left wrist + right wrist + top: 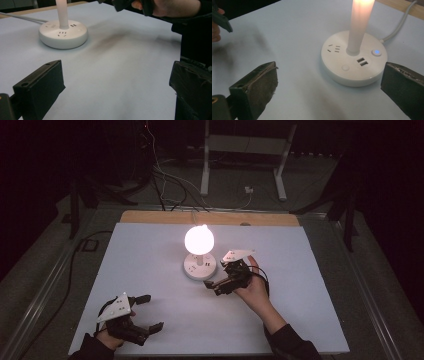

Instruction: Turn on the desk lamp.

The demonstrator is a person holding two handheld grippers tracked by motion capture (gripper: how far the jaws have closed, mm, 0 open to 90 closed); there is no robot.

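The lamp (199, 251) is glowing at the table's (150, 265) middle, cord running far. The right gripper (223, 283) is hovering just right of its base (353, 58), jaws spread — probably working the round button (345, 67). The left gripper (145, 312) is waiting near-left, jaws spread — idle.

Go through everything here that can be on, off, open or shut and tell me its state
Lamp: lit, glowing brightly.
Round socket base: upright on the table, blue indicator button lit, cable attached.
Left gripper: open, holding nothing.
Right gripper: open, holding nothing, close beside the base.
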